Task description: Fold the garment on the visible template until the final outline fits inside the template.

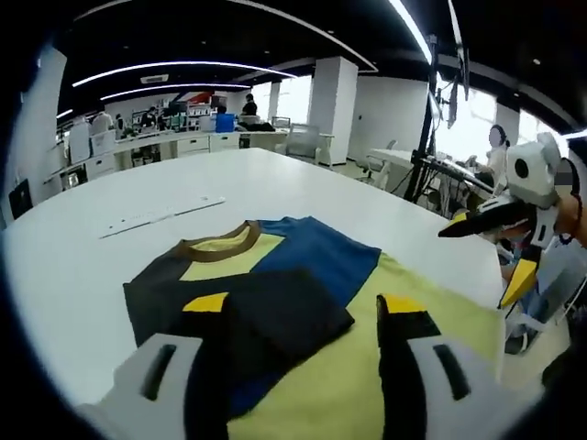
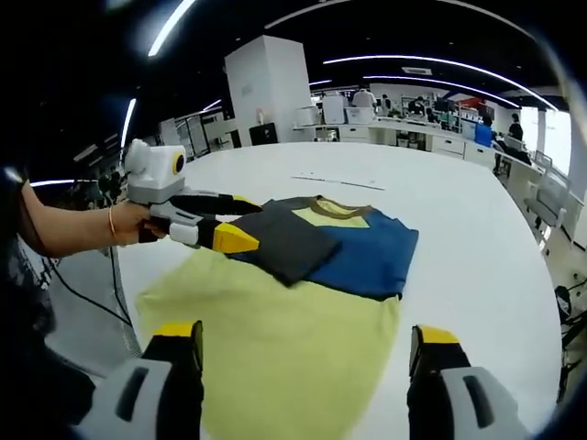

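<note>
A T-shirt [image 1: 303, 302] lies spread on a large white table [image 1: 303, 188], filling the lower middle of the left gripper view. Its body is pale yellow, with a blue panel toward the upper right, a dark grey panel at the left, and a brown collar [image 1: 220, 246] with a yellow patch below it. A dark grey sleeve [image 1: 289, 307] is folded in over the middle of the shirt. No print, brand or lettering can be read on the fabric.

The left gripper [image 1: 303, 316] rises from the bottom of its own view with yellow-tipped black jaws spread wide apart above the shirt, released and holding nothing. In the right gripper view it comes in from the left, held by a hand [image 2: 133, 225], its jaws parted and its yellow tip just over the folded sleeve; whether it touches the cloth I cannot tell.

The right gripper [image 2: 312, 337] stands at the bottom of its own view, jaws also wide apart and empty, over the yellow hem [image 2: 275, 367] of the shirt. In the left gripper view it appears at the right edge, off the table's rim, jaws parted.

Two thin pale strips [image 1: 165, 215] lie on the table beyond the collar, in the middle left of the left gripper view; any marks on them are too small to read. Desks and people sit in the office far behind.
</note>
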